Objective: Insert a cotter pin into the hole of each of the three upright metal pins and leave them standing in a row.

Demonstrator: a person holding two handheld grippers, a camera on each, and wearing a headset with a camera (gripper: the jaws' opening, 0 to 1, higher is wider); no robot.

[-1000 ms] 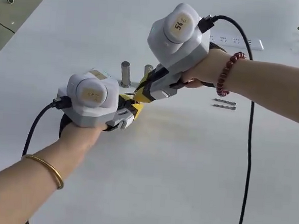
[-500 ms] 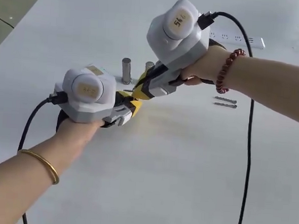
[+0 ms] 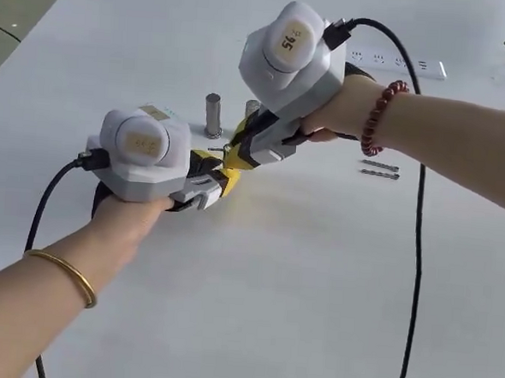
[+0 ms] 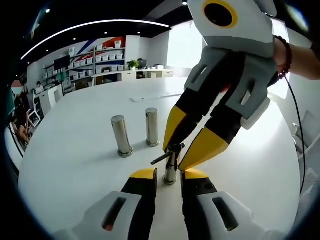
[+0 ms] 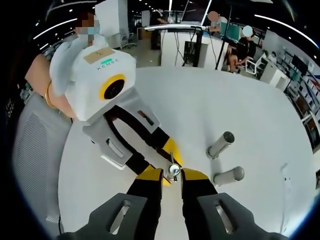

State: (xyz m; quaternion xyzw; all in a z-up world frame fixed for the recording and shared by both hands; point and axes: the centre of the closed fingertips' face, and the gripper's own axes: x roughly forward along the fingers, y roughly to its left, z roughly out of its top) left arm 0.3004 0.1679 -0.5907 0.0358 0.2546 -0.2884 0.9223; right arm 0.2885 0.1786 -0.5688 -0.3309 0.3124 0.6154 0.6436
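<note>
A metal pin [image 4: 171,169] stands upright between the jaws of my left gripper [image 4: 170,175], which is shut on its lower part. A cotter pin [image 4: 161,158] pokes out sideways near the pin's top. My right gripper [image 4: 176,148] comes down from above and is shut on that cotter pin's head. In the right gripper view the pin's top [image 5: 173,169] sits between my right gripper's [image 5: 172,176] yellow tips. In the head view both grippers meet, left [image 3: 221,177] and right [image 3: 234,154]. Two more upright pins [image 3: 212,115] [image 3: 252,110] stand just behind.
Two loose cotter pins [image 3: 379,169] lie on the white table [image 3: 299,269] to the right. A black cable [image 3: 416,250] runs down the right side. A power strip [image 3: 397,64] lies at the far edge. People sit at desks in the background.
Both grippers stay together at the front pin, with the left hand edged slightly left. The rest of the shift is the camera's.
</note>
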